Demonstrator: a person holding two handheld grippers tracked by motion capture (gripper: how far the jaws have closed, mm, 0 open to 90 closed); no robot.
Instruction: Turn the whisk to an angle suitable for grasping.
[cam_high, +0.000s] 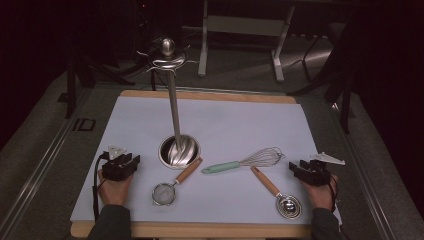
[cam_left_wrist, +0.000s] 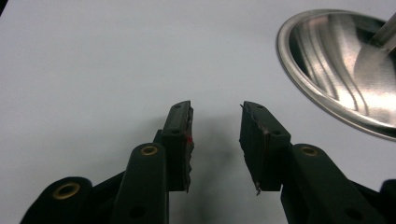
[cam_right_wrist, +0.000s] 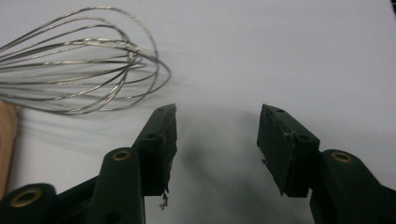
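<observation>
A steel utensil stand with a round dished base (cam_high: 179, 151) and a tall pole (cam_high: 173, 105) rises from the middle of the white sheet. In front of it lie a small strainer (cam_high: 165, 192) with a wooden handle, a whisk (cam_high: 250, 161) with a mint-green handle, and a steel measuring spoon (cam_high: 288, 205) with a wooden handle. My left gripper (cam_high: 126, 161) rests at the left of the base, open and empty (cam_left_wrist: 215, 140); the base rim (cam_left_wrist: 299, 79) shows at upper right. My right gripper (cam_high: 304, 168) sits right of the whisk, open and empty (cam_right_wrist: 217, 144), with the whisk wires (cam_right_wrist: 84, 70) ahead to its left.
The white sheet (cam_high: 240, 125) covers a wooden board (cam_high: 200, 230) on a grey surface. Hooks (cam_high: 170, 62) ring the top of the stand's pole. A table frame (cam_high: 240, 30) stands on the floor behind. A wooden handle (cam_right_wrist: 7, 140) edges into the right gripper view.
</observation>
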